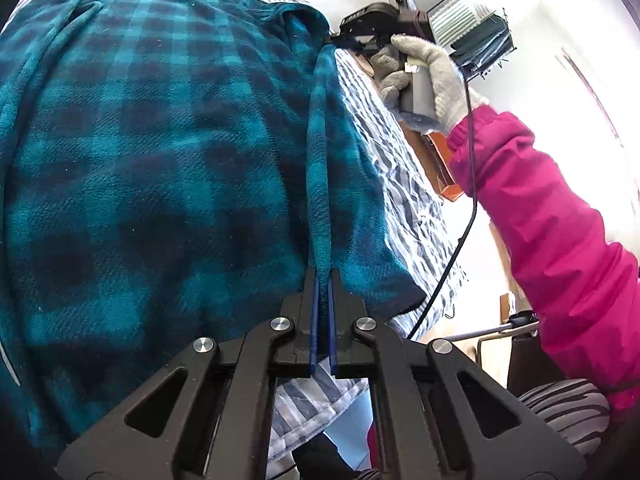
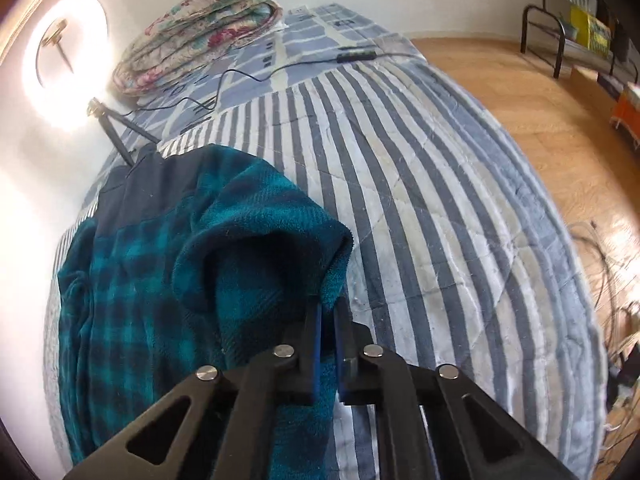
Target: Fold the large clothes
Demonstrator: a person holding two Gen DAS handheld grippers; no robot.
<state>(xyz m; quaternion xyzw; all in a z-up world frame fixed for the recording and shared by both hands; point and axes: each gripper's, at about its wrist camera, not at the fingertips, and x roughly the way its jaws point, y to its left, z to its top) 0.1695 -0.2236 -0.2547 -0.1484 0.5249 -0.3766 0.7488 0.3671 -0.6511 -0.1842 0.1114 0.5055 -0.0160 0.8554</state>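
A large teal and dark plaid fleece garment (image 1: 152,152) lies on the striped bed; it also shows in the right wrist view (image 2: 132,280). My left gripper (image 1: 323,276) is shut on a raised fold of its edge (image 1: 320,140), which runs taut away from me to my right gripper (image 1: 360,40), held by a grey-gloved hand (image 1: 436,76). In the right wrist view my right gripper (image 2: 330,308) is shut on a bunched corner of the garment (image 2: 280,248), lifted off the bed. A dark band (image 2: 160,184) marks the garment's far end.
The bed has a blue and white striped quilt (image 2: 440,200). A folded floral blanket (image 2: 208,24) lies at its far end, beside a ring light (image 2: 68,64) on a tripod and black cables (image 2: 240,76). Wooden floor (image 2: 540,100) and a metal rack (image 2: 560,44) are to the right.
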